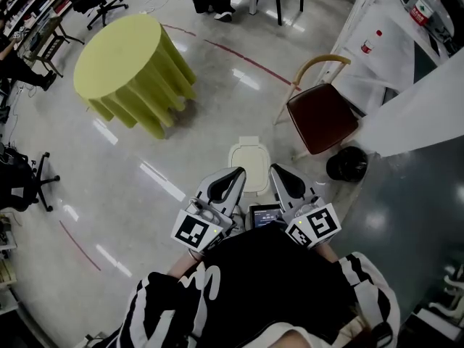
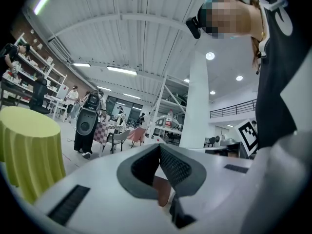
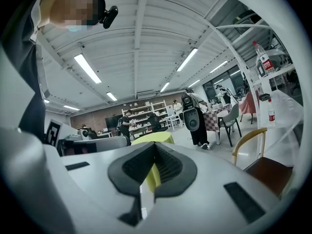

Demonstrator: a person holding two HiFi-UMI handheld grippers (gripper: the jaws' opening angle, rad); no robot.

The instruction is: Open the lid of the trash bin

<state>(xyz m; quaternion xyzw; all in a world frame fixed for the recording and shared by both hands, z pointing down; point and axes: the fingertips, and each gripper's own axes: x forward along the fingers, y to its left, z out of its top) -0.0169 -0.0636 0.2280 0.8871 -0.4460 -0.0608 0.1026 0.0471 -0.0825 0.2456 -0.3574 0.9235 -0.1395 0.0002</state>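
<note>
The trash bin is a small cream-white bin with its lid down, standing on the floor just ahead of me in the head view. My left gripper and right gripper are held close to my chest, one on each side of the bin's near edge and above it. Neither touches the bin. In the left gripper view my left gripper has its ribbed pads meeting at the tip with nothing between them. My right gripper looks the same in the right gripper view. Both gripper views point up into the room, so the bin is hidden there.
A round table with a yellow cloth stands far left. A chair with a dark red seat is right of the bin, and a black round object lies below it. A white-covered table fills the far right.
</note>
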